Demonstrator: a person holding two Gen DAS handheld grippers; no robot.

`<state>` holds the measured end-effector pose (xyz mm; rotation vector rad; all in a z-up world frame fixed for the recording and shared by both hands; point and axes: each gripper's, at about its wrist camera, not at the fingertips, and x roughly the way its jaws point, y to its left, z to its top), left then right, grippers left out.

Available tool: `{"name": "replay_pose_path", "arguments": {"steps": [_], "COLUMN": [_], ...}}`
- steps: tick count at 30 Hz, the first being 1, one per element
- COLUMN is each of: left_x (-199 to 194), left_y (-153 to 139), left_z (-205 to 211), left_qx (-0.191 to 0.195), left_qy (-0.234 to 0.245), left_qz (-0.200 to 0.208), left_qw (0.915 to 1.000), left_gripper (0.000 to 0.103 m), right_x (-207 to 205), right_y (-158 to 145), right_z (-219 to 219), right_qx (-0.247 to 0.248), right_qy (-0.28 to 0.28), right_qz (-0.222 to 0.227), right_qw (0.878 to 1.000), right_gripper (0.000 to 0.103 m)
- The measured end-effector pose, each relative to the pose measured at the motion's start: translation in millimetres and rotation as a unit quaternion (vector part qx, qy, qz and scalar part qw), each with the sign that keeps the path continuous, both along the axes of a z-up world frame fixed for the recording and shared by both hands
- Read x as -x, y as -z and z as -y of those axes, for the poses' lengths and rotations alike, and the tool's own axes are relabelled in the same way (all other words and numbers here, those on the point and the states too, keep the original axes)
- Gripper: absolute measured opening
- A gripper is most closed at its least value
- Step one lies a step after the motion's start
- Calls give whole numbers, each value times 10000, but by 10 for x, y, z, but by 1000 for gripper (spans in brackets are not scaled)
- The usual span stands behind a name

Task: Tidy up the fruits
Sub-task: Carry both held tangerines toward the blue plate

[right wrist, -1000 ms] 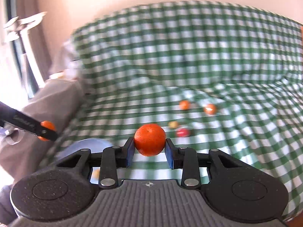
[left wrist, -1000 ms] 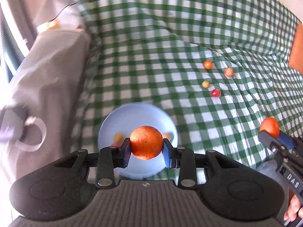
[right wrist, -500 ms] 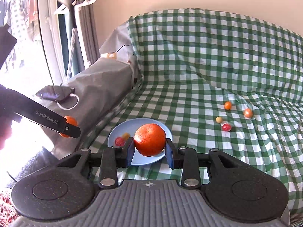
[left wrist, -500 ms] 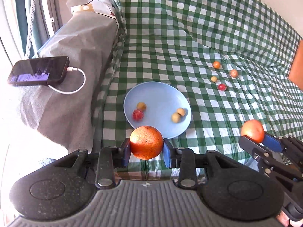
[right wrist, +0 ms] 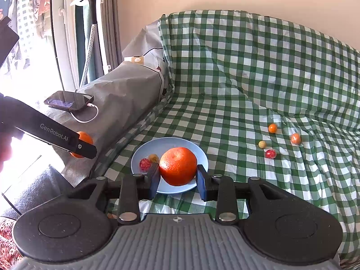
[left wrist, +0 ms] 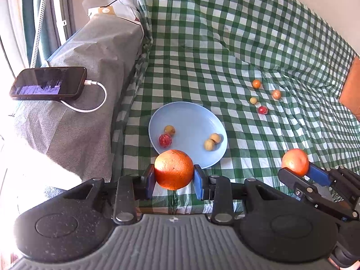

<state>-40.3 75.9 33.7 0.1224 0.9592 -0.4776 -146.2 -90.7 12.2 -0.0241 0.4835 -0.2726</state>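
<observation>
My left gripper [left wrist: 173,181] is shut on an orange [left wrist: 173,169], held above the near edge of a light blue plate [left wrist: 191,121]. My right gripper [right wrist: 178,180] is shut on a second orange [right wrist: 178,166], held above the same plate [right wrist: 171,142]; it also shows in the left wrist view [left wrist: 295,162]. Several small fruits lie in the plate, among them a red one [left wrist: 165,140] and two yellow ones [left wrist: 211,141]. Several more small fruits [left wrist: 262,109] lie loose on the green checked cloth [left wrist: 202,45] to the right.
A phone [left wrist: 48,86] with a white cable lies on the grey covered armrest [left wrist: 90,67] at the left. A garment steamer stand [right wrist: 94,22] is by the window. An orange cushion [left wrist: 351,90] is at the far right.
Both grippers have pulled back and up from the plate, each still holding its orange. The view has widened to show the whole plate, the phone and the armrest.
</observation>
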Motion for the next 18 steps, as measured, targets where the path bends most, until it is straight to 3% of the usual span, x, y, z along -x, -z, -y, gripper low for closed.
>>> {"name": "replay_pose_path", "arguments": {"steps": [18], "left_x": [-184], "left_y": [24], "left_z": [-5], "left_qx": [13], "left_qy": [-132], "left_qz": [-30], "left_qw": [9999], "left_gripper": [38], "right_x": [-112], "right_y": [40], "right_z": [104], "right_qx": [-106], "right_qy": [68], "right_qz": [-153], "right_qw": [9998], "right_gripper": [36]}}
